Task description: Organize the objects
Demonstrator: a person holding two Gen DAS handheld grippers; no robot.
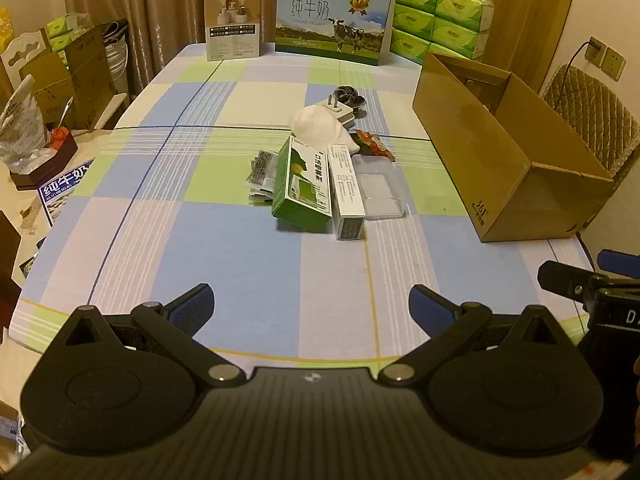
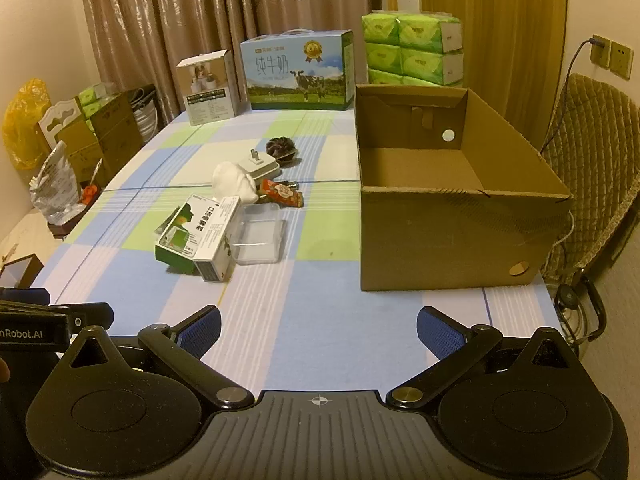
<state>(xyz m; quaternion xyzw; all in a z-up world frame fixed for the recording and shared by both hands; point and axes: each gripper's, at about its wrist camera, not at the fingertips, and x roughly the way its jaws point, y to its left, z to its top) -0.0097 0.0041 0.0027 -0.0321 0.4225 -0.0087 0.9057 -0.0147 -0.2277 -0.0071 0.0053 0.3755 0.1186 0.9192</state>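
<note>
A pile of small items lies mid-table: a green box point(image 1: 304, 184) point(image 2: 178, 236), a white box point(image 1: 346, 192) point(image 2: 218, 236), a clear plastic tray point(image 1: 378, 188) point(image 2: 260, 236), a white cloth point(image 1: 320, 124) point(image 2: 232, 180), a white plug adapter point(image 1: 338, 106) point(image 2: 260, 164), a dark round object point(image 1: 348, 94) point(image 2: 281, 148), a red snack packet point(image 1: 374, 144) point(image 2: 282, 192) and a small dark packet point(image 1: 262, 170). An open, empty cardboard box point(image 1: 500, 152) point(image 2: 452, 184) stands on the right. My left gripper point(image 1: 311, 306) and right gripper point(image 2: 319, 330) hover open over the table's near edge, nothing between their fingers.
At the table's point(image 1: 240, 256) far end stand a milk carton case point(image 1: 334, 22) point(image 2: 298, 72), a small beige box point(image 1: 233, 22) point(image 2: 210, 88) and stacked green tissue packs point(image 1: 440, 16) point(image 2: 412, 50). A quilted chair point(image 2: 592, 184) sits right; cartons and bags crowd the left.
</note>
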